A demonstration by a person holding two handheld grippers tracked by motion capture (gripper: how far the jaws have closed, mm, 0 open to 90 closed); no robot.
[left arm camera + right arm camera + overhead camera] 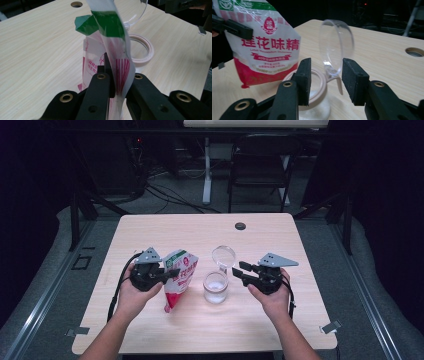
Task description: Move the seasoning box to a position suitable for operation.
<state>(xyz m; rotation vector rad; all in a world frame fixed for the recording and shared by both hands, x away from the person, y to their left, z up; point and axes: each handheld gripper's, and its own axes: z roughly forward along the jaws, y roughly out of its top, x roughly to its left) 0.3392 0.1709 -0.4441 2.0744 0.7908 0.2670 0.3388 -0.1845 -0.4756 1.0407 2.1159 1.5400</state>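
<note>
A person is sitting at a light wooden table [150,227] with a 2-jaw gripper in each hand. The left gripper [165,274] is clamping its jaws tight on the upper part of a white, red and green plastic bag [179,276], holding it up so that the bag's lower end is hanging down toward the tabletop, just left of the jar. In the left gripper view the thin film of the bag [117,57] is running straight up between the 2 black jaws, pinched flat, with its green top corner folding over above them. In the right gripper view the bag [265,47] is showing its printed face – red characters on white above a red lower band – with a black jaw of the left gripper crossing its upper left corner.

The right gripper [239,270] is hovering just right of a clear glass jar [215,287] that is standing near the middle of the table, between the 2 hands. Its jaws are standing apart and gripping nothing. The jar's hinged clear lid [223,256] is standing open, tipped up behind the mouth. In the right gripper view the lid [336,46] is rising upright in the gap between the 2 jaws, farther off than they are, and the pale rim of the jar [317,82] is lying just below and beyond the left jaw – whether a pad is touching either is not clear from here

A round dark hole [240,226] is sitting near the far edge of the table
</note>
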